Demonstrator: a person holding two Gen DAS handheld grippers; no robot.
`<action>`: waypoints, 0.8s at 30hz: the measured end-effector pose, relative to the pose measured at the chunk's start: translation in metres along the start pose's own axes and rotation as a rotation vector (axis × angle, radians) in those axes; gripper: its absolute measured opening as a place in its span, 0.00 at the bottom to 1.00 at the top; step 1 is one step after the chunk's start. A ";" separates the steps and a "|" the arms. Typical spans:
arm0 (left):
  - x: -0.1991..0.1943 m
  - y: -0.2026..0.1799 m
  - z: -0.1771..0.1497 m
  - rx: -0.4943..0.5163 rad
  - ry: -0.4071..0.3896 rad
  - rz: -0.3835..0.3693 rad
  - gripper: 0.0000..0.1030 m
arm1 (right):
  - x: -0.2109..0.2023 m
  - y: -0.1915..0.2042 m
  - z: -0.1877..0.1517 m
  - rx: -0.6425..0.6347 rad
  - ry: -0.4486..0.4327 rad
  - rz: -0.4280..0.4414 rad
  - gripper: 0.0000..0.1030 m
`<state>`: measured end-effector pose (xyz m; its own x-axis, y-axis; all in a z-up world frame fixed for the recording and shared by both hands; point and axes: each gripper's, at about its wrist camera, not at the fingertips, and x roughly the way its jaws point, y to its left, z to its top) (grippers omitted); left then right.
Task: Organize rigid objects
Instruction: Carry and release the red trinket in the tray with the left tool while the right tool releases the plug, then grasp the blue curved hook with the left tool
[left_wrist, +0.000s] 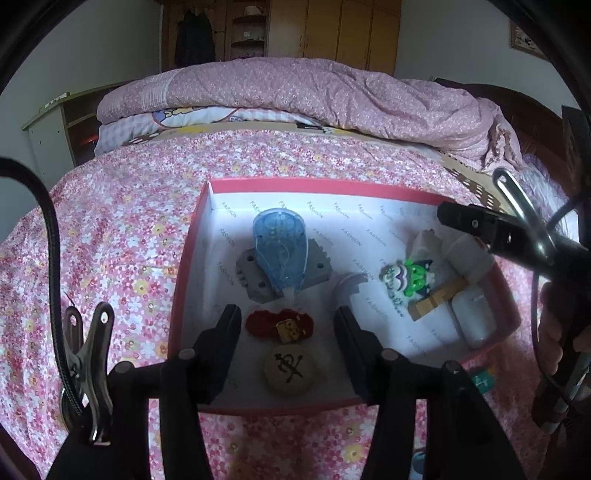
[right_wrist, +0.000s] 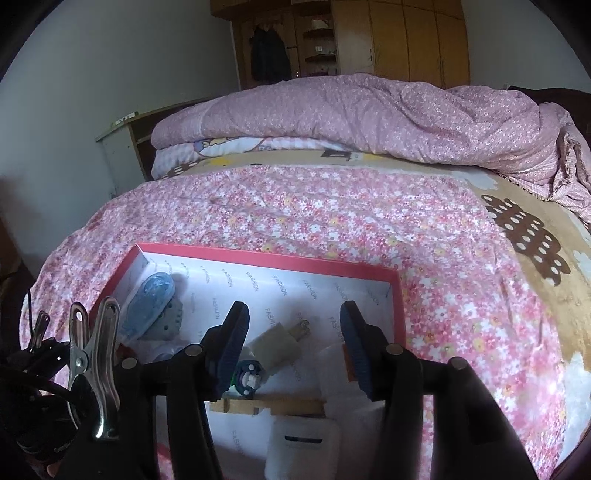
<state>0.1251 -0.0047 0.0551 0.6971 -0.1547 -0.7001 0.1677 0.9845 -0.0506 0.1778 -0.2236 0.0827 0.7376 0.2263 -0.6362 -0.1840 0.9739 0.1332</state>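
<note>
Left hand-held gripper (left_wrist: 287, 325) hangs wide open over the red box (left_wrist: 177, 295) on the bed, holding nothing, the red charm (left_wrist: 279, 325) and round wooden chess piece (left_wrist: 289, 373) lying between its fingers. Right hand-held gripper (right_wrist: 291, 339) is spread open too and empty, above the plug adapter (right_wrist: 275, 345) and white case (right_wrist: 303, 445) in the same box.
</note>
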 end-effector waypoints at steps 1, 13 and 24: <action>-0.003 -0.001 0.000 0.002 -0.004 -0.002 0.54 | -0.002 0.000 0.000 0.002 -0.002 0.003 0.51; -0.040 -0.017 -0.011 0.026 -0.030 -0.037 0.55 | -0.052 0.002 -0.034 0.033 -0.013 0.046 0.51; -0.059 -0.033 -0.034 0.037 -0.003 -0.071 0.55 | -0.092 0.010 -0.074 0.031 0.010 0.042 0.51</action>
<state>0.0549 -0.0258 0.0742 0.6844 -0.2242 -0.6938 0.2424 0.9674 -0.0734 0.0594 -0.2362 0.0863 0.7231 0.2666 -0.6372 -0.1939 0.9638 0.1831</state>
